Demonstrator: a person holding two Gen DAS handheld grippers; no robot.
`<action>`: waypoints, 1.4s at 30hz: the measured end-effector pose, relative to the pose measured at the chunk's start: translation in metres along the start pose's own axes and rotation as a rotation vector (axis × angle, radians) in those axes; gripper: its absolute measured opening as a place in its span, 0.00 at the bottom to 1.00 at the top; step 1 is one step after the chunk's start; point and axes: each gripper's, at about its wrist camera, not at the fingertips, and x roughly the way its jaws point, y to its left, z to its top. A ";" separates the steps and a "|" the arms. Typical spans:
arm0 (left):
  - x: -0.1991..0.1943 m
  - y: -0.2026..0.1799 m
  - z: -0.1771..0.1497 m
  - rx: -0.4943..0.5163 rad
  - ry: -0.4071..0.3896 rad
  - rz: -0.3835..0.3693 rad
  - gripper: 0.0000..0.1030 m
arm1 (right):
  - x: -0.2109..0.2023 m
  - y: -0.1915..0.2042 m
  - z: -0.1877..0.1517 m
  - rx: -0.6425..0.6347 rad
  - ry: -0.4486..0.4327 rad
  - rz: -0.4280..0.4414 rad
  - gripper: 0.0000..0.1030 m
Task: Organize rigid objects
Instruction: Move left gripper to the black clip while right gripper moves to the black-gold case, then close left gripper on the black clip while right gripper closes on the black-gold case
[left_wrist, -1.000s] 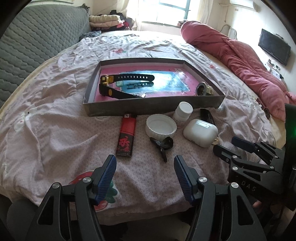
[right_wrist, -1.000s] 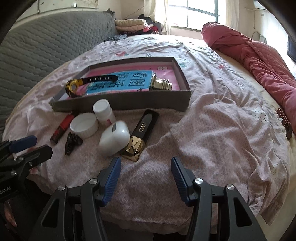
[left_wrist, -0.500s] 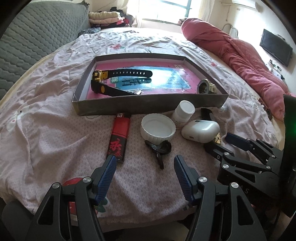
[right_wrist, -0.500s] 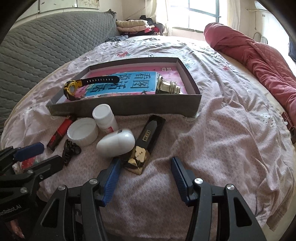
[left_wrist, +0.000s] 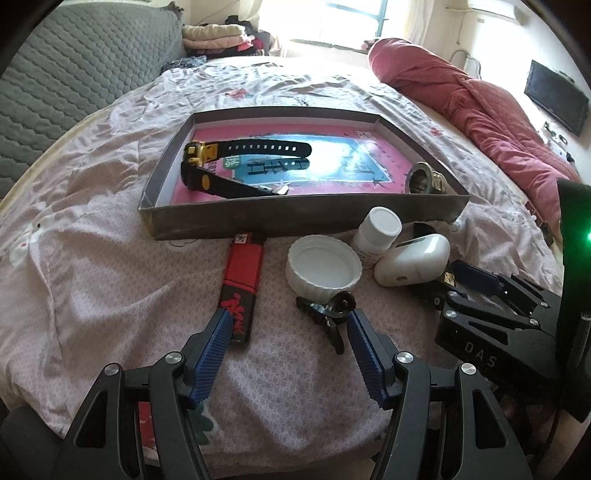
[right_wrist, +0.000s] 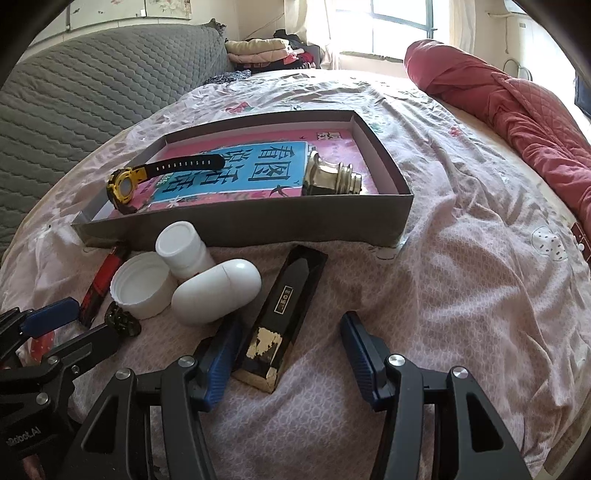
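Note:
A grey cardboard tray (left_wrist: 306, 218) (right_wrist: 258, 221) lies on the bed and holds a black and yellow watch (left_wrist: 229, 162) (right_wrist: 147, 177) and a brass fitting (left_wrist: 424, 181) (right_wrist: 328, 181). In front of it lie a red lighter (left_wrist: 242, 280) (right_wrist: 101, 284), a white lid (left_wrist: 323, 266) (right_wrist: 142, 284), a white pill bottle (left_wrist: 378, 232) (right_wrist: 184, 254), a white earbud case (left_wrist: 412, 260) (right_wrist: 216, 291), a black clip (left_wrist: 328, 314) (right_wrist: 123, 321) and a black and gold bar (right_wrist: 284, 314). My left gripper (left_wrist: 288, 332) is open, its tips beside the lighter and clip. My right gripper (right_wrist: 291, 339) is open around the bar's near end.
A pink quilted duvet (left_wrist: 480, 103) (right_wrist: 517, 107) lies rolled along the right side of the bed. A grey padded headboard (left_wrist: 74, 66) (right_wrist: 92, 92) stands at left. Folded clothes (right_wrist: 266, 50) sit at the far end. The bed's near edge is just below both grippers.
Both grippers have moved forward toward the objects. The left tips now reach the lighter and clip. The right fingers now flank the near end of the black and gold bar.

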 end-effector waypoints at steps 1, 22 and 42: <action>0.001 -0.002 0.000 0.007 0.000 -0.001 0.64 | 0.000 -0.001 0.001 -0.002 -0.001 -0.005 0.50; 0.020 -0.004 0.005 -0.077 0.038 -0.073 0.36 | 0.002 -0.014 0.008 0.024 -0.014 0.015 0.24; 0.004 0.002 -0.001 -0.079 0.023 -0.127 0.35 | -0.012 -0.032 0.009 0.098 -0.056 0.055 0.22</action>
